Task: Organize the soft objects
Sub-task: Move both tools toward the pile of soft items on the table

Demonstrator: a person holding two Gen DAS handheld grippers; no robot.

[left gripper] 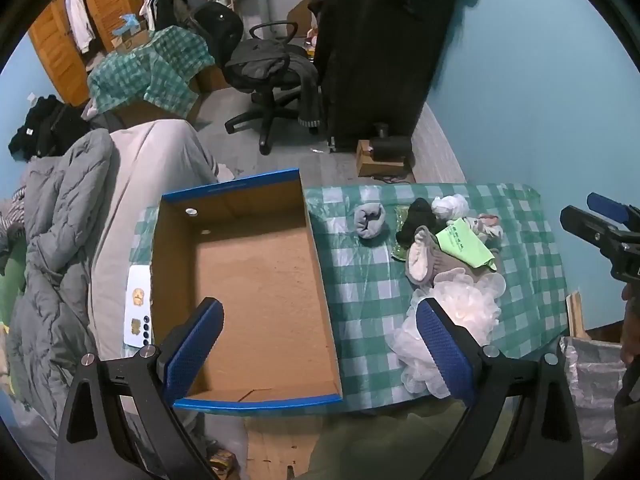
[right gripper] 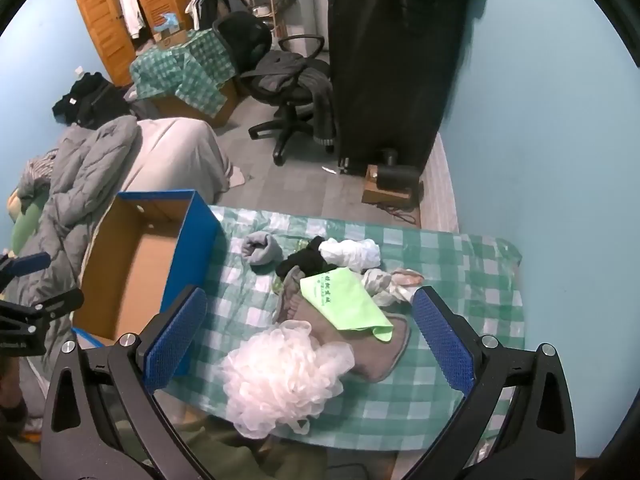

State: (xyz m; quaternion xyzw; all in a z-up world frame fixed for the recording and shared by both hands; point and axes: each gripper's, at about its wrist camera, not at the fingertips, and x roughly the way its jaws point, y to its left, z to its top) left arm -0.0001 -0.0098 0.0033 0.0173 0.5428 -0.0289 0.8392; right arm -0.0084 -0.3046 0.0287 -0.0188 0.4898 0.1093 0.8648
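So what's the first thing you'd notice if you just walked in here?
Probably the big empty box with blue edges, sitting open on the left of the checked cloth. Next, the fluffy white pouf at the near edge, with a bright green cloth lying on the heap of soft things behind it. Both grippers, left and right, are open and hold nothing.

Pale blue walls (left gripper: 520,80), grey floor (left gripper: 240,148), black office chair (left gripper: 268,76), wooden louvred wardrobe (right gripper: 116,32), tall black cabinet (right gripper: 392,60).

my left gripper (left gripper: 320,344), black angled arms, silver screws, blue dimpled pads (left gripper: 196,348), my right gripper (right gripper: 310,338) built the same
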